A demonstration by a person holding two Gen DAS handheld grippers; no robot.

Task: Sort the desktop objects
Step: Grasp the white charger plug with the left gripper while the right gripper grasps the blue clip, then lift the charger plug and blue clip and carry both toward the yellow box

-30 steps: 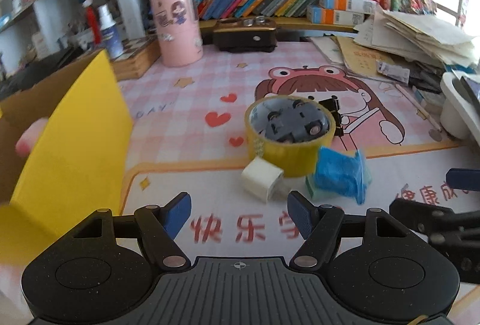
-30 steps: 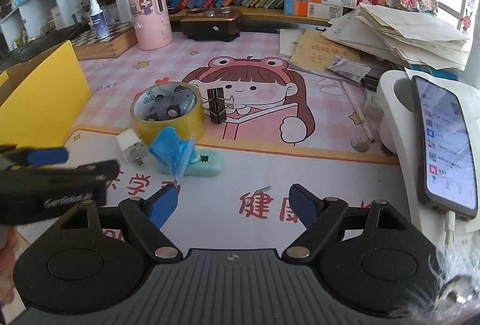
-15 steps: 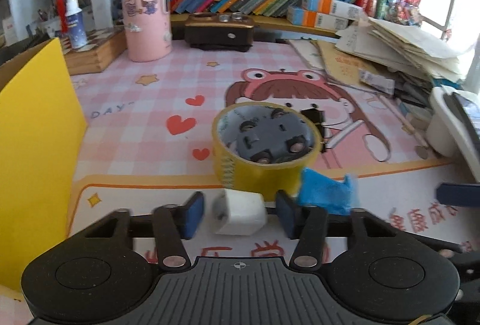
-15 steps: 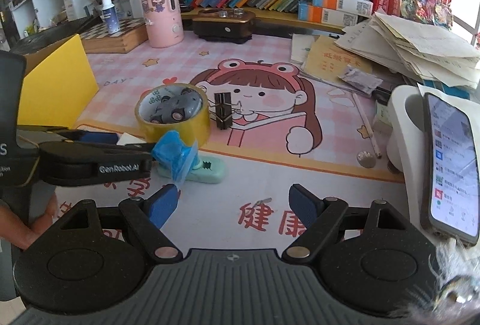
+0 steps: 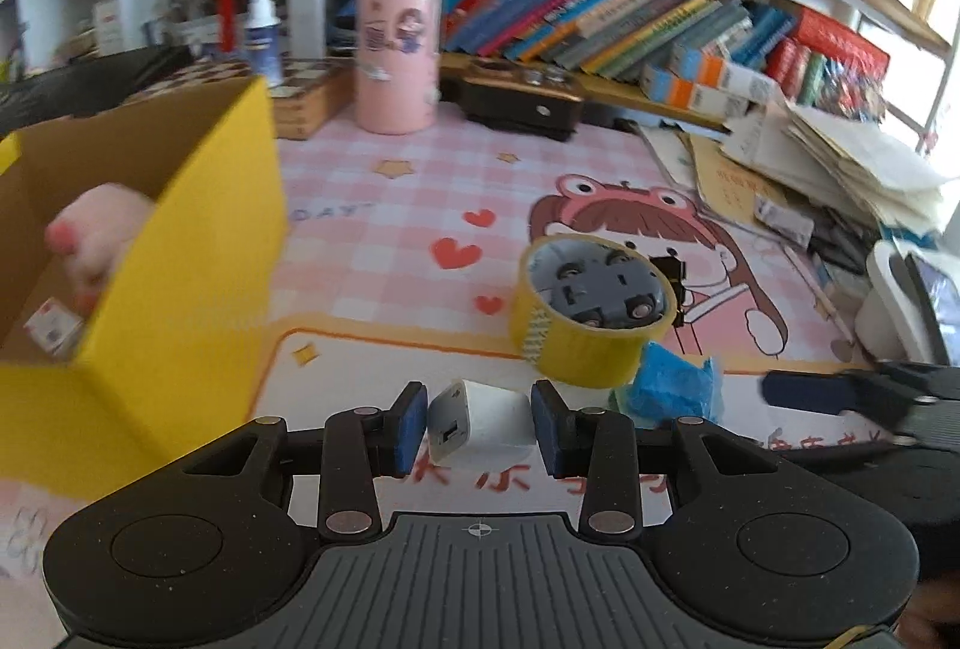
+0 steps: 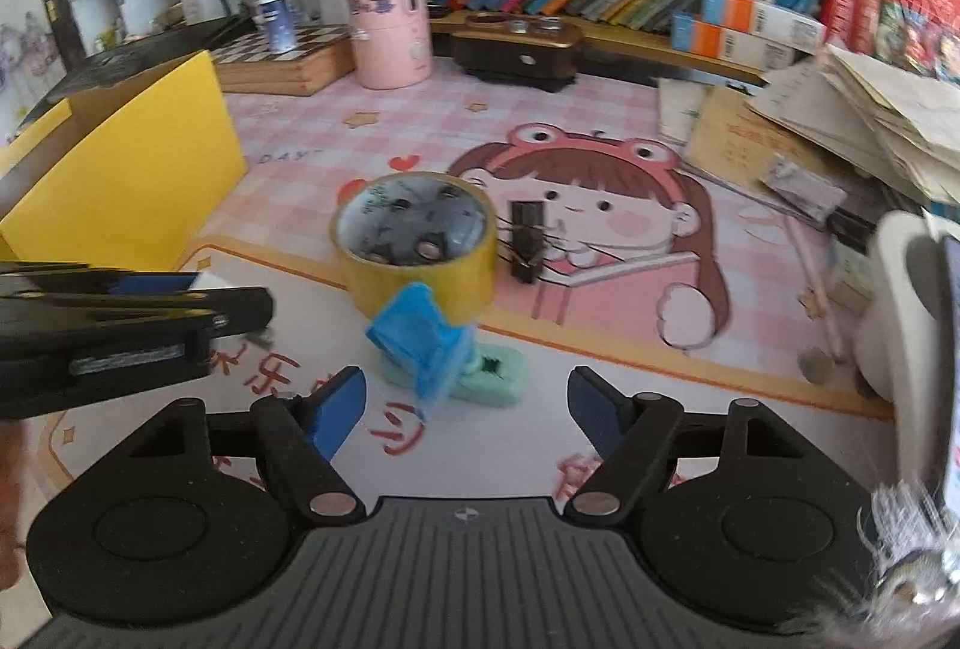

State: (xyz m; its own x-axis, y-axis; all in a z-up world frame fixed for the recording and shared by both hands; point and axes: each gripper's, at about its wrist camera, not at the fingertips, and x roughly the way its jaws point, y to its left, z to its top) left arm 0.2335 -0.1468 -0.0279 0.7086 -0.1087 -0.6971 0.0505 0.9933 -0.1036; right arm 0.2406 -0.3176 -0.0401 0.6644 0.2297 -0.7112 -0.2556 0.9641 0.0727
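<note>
left gripper: clamped on white plug, near side of tape roll | right gripper: closing, nothing between pads, blue pack just beyond | yellow box: far left

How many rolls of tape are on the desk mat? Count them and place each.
1. The yellow tape roll stands on the desk mat, with a small grey toy car inside its ring, just behind the blue wrapper. Clutter could hide others.
</note>
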